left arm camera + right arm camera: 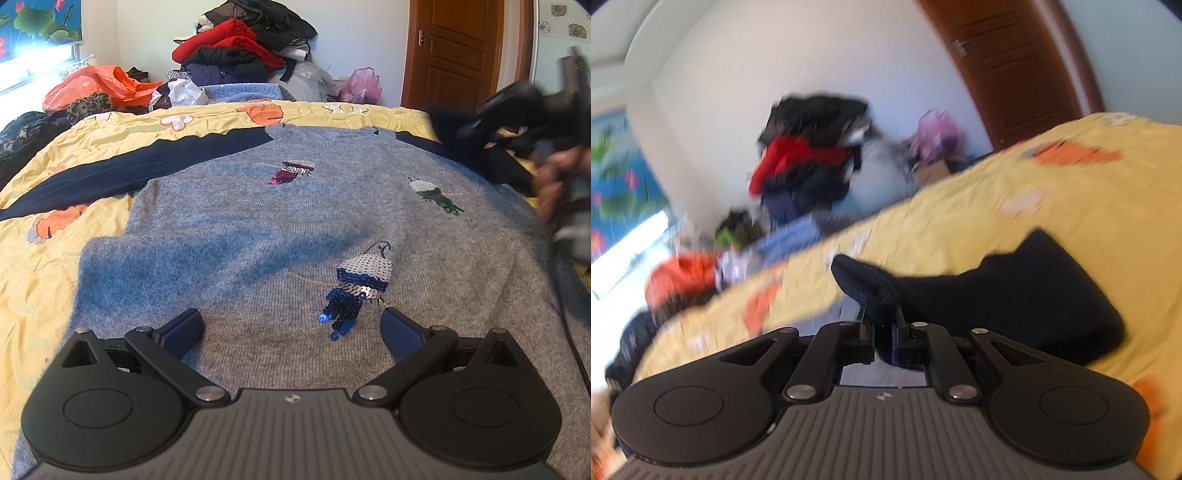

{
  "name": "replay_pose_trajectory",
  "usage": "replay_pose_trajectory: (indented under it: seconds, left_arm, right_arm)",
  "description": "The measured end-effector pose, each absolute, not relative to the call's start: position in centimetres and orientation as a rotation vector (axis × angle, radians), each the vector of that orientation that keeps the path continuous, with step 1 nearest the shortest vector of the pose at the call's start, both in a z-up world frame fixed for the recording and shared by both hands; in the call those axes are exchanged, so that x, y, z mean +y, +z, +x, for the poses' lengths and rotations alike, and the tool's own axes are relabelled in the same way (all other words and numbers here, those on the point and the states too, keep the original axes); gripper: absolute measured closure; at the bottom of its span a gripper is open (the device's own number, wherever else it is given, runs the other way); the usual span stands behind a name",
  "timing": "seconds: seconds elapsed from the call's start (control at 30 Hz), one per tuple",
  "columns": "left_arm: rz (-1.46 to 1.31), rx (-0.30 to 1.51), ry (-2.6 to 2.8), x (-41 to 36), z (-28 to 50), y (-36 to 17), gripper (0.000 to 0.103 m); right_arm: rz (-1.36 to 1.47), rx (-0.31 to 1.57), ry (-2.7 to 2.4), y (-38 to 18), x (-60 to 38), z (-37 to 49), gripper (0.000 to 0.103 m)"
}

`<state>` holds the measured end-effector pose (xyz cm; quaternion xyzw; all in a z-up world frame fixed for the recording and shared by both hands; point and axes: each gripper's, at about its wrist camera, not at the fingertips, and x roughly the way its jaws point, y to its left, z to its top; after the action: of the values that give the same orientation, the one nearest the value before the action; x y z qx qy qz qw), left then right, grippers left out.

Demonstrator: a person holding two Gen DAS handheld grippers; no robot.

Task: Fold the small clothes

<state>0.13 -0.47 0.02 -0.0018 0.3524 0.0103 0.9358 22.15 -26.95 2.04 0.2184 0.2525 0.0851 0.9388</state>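
A grey knit sweater (258, 229) with sequin patches lies flat, front up, on the yellow bedspread (44, 280). Its left navy sleeve (129, 166) is stretched out sideways. My left gripper (291, 321) hovers open over the sweater's lower part, with nothing between its blue pads. The right navy sleeve (1015, 302) is lifted off the bed, and my right gripper (882, 321) is shut on its cuff end (864, 284). In the left wrist view the right gripper (476, 127) is a dark blur at the sweater's right shoulder, with a hand (554, 177) behind it.
A tall pile of red, black and blue clothes (236, 48) stands against the far wall. An orange plastic bag (99, 85) and a pink bag (362, 85) lie beside it. A brown door (454, 51) is at the back right. Yellow bedspread (997, 184) surrounds the sweater.
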Motion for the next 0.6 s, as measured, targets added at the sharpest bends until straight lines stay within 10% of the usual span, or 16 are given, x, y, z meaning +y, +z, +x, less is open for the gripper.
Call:
replay_pose_trajectory:
  seconds: [0.23,0.6]
  left_arm:
    - [0.026,0.718,0.014,-0.9,0.3,1.0,0.000]
    - [-0.393,0.753,-0.353,-4.8,15.4,5.7,0.000]
  right_arm:
    - [0.523,0.431,0.243,-0.4,-25.5,19.4,0.025]
    - [1.057,0.306,0.064,-2.9,-35.4,17.7,0.034]
